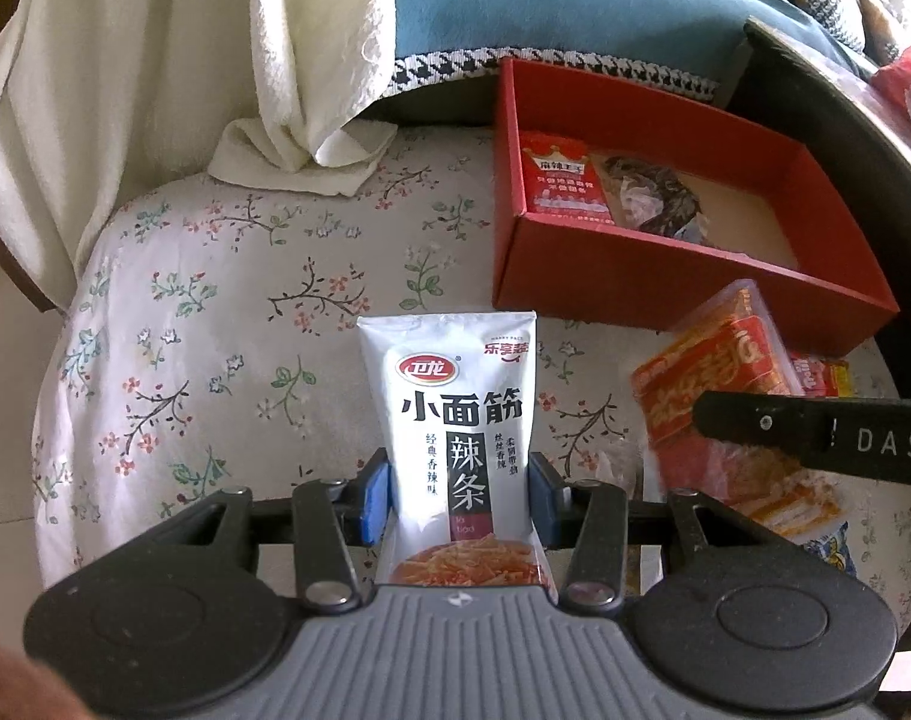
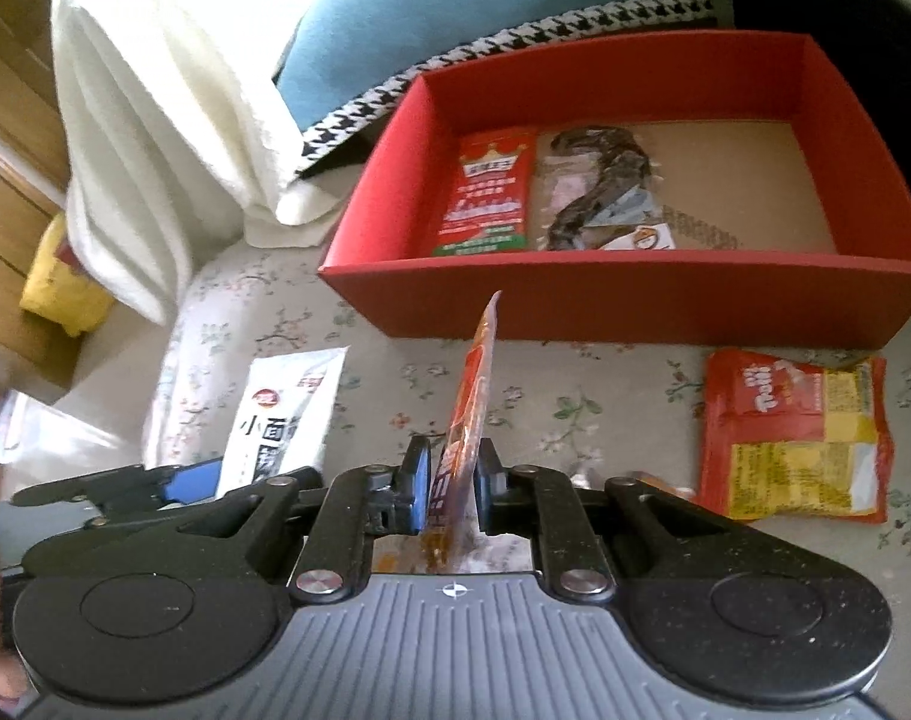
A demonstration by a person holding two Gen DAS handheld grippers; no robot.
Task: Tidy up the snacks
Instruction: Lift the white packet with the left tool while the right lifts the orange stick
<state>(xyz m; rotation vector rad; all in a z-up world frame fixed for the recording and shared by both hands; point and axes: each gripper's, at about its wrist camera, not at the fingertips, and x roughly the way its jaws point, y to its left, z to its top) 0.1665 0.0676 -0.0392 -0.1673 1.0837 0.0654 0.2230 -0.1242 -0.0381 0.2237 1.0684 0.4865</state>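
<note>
Left gripper (image 1: 461,495) pinches a white snack bag (image 1: 455,438) between its blue pads, upright over the flowered cloth (image 1: 215,300). Right gripper (image 2: 452,480) clamps an orange packet (image 2: 470,414) edge-on, near the red box (image 2: 635,300), which holds a red packet (image 2: 491,192) and a dark snack (image 2: 599,180). Another red-and-yellow bag (image 2: 797,438) lies beside the box.
</note>
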